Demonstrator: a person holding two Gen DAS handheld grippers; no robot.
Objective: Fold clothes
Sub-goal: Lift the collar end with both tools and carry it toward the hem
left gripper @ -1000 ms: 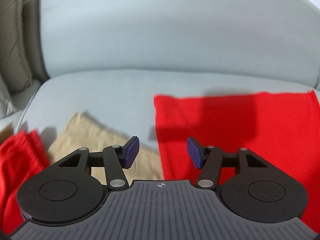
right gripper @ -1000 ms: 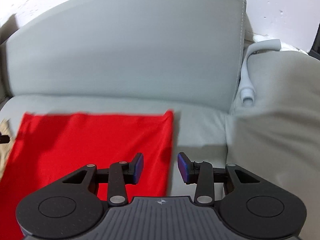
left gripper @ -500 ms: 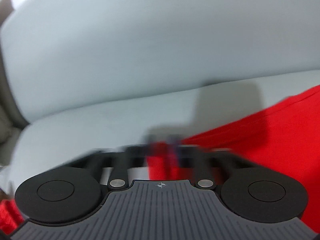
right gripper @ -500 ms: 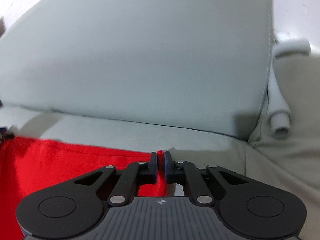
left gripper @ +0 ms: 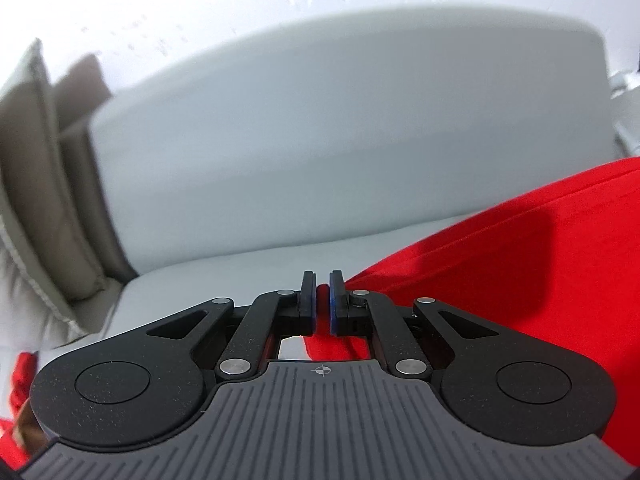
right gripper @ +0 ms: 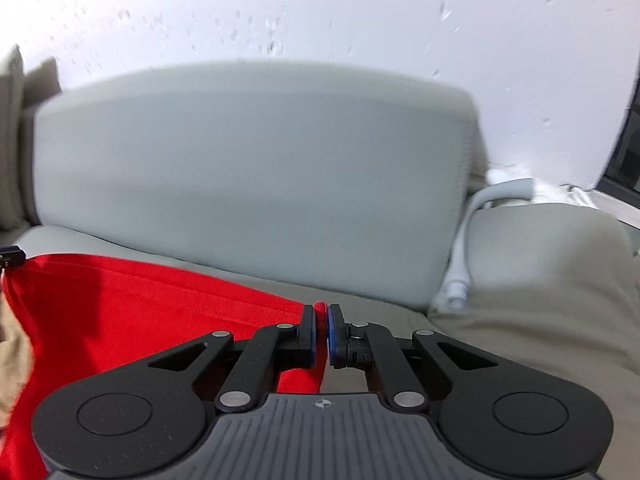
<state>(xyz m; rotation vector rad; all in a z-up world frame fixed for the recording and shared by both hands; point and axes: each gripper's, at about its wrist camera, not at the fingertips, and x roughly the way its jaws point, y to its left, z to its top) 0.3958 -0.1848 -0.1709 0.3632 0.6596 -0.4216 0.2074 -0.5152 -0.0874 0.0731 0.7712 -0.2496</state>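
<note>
Tools, left and right, pinch red cloth's corners (sofa beyond).

The red cloth looks thin, smooth and matt, with a stitched hem. The sofa is matt grey upholstery, faintly grained. The grippers' arms are speckled matt black plastic with shiny metal pivots, ribbed grey housing and blue pads

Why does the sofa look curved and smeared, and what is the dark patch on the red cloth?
Left wrist view: the fisheye lens bows the grey sofa backrest, its edges smeared; a shadow darkens the red cloth. Right wrist view: the speckled white wall streaks with motion blur, while the black two-finger gripper stays sharp.
</note>
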